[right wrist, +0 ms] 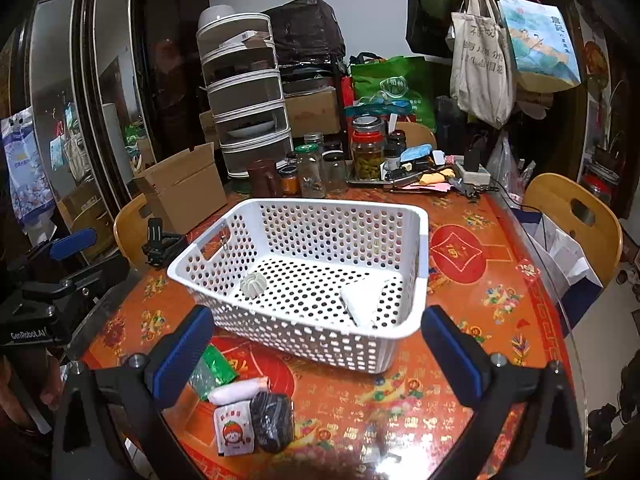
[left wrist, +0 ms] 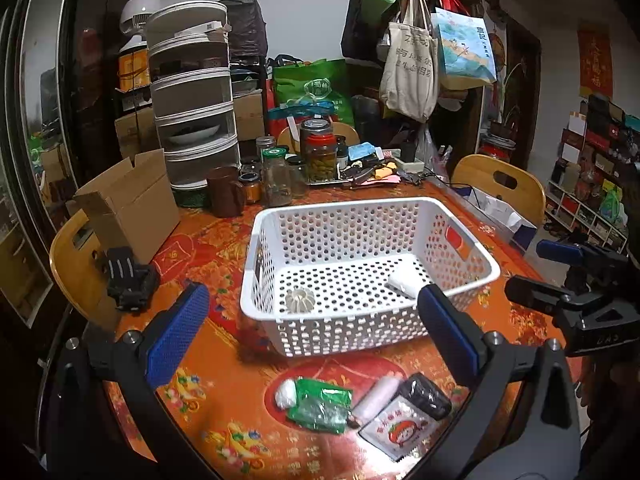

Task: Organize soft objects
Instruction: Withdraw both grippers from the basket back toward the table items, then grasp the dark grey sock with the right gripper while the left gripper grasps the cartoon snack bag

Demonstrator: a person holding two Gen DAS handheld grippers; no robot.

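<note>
Left wrist view puts the white perforated basket [left wrist: 372, 276] at the middle of the orange patterned table [left wrist: 224, 432], holding a ridged pale round piece [left wrist: 300, 300] at its 7 o'clock corner and a white folded piece [left wrist: 406, 282] toward 4 o'clock. Outside it, near my side at 6 o'clock, a small heap lies on the cloth: a white wad [left wrist: 286, 394] touching a green packet [left wrist: 320, 404], then a pale roll [left wrist: 378, 398], a black bundle [left wrist: 426, 396] and a sachet printed with a tomato face [left wrist: 400, 430]. My left gripper [left wrist: 316, 336] hangs above that heap, jaws spread wide and holding nothing. My right gripper [right wrist: 316, 344] is likewise wide open and empty, with the heap at its 7 o'clock. Beyond the basket at 12 o'clock stand glass jars [left wrist: 320, 152], a brown mug [left wrist: 225, 192] and a cardboard box [left wrist: 132, 204].
</note>
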